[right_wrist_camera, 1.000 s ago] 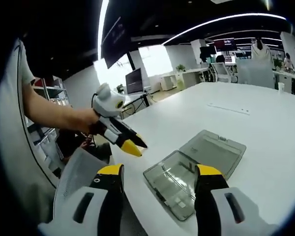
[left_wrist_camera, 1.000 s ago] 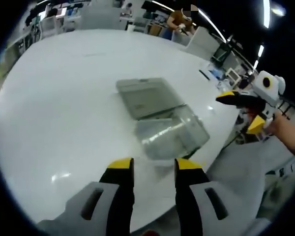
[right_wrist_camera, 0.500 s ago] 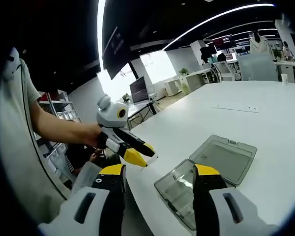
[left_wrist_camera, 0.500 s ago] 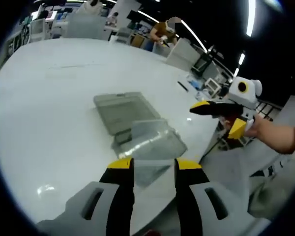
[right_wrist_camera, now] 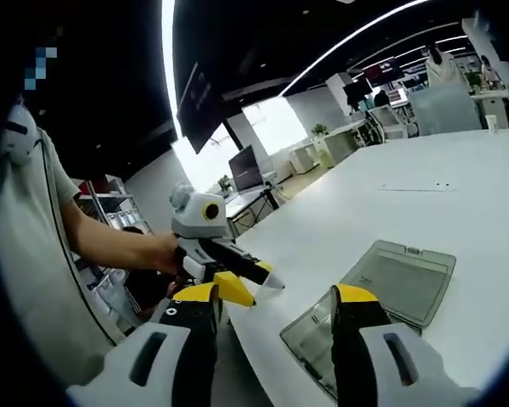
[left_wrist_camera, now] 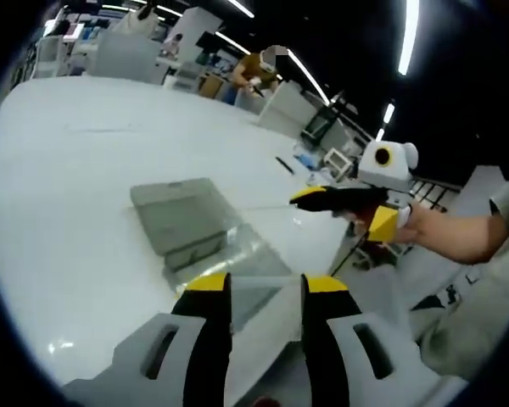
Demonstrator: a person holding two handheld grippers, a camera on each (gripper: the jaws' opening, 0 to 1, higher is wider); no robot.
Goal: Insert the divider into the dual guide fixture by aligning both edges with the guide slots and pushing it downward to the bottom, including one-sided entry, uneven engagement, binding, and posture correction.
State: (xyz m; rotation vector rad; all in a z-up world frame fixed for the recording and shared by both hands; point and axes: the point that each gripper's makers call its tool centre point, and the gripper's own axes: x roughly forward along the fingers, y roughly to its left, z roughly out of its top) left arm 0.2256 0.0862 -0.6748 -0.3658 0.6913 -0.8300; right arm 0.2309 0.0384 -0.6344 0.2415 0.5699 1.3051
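A big white tabletop (left_wrist_camera: 59, 170) takes up most of the left gripper view, and it also runs far back in the right gripper view (right_wrist_camera: 458, 195). On it, near the edge closest to the person, lies a clear grey plastic box, the dual guide fixture (left_wrist_camera: 187, 225) (right_wrist_camera: 390, 284), with its flat lid open and lying on the far side. I cannot tell where the divider is, because everything there is see-through.

A person in a light shirt (right_wrist_camera: 25, 254) stands at the table edge. One arm (left_wrist_camera: 458, 237) reaches in from the right in the left gripper view.

The left gripper (left_wrist_camera: 265, 286) (right_wrist_camera: 253, 284) is above the near edge of the box. Its jaws are apart with nothing between them. The right gripper (right_wrist_camera: 274, 295) (left_wrist_camera: 343, 212) is also wide open and holds nothing. It hangs in the air just right of the box.
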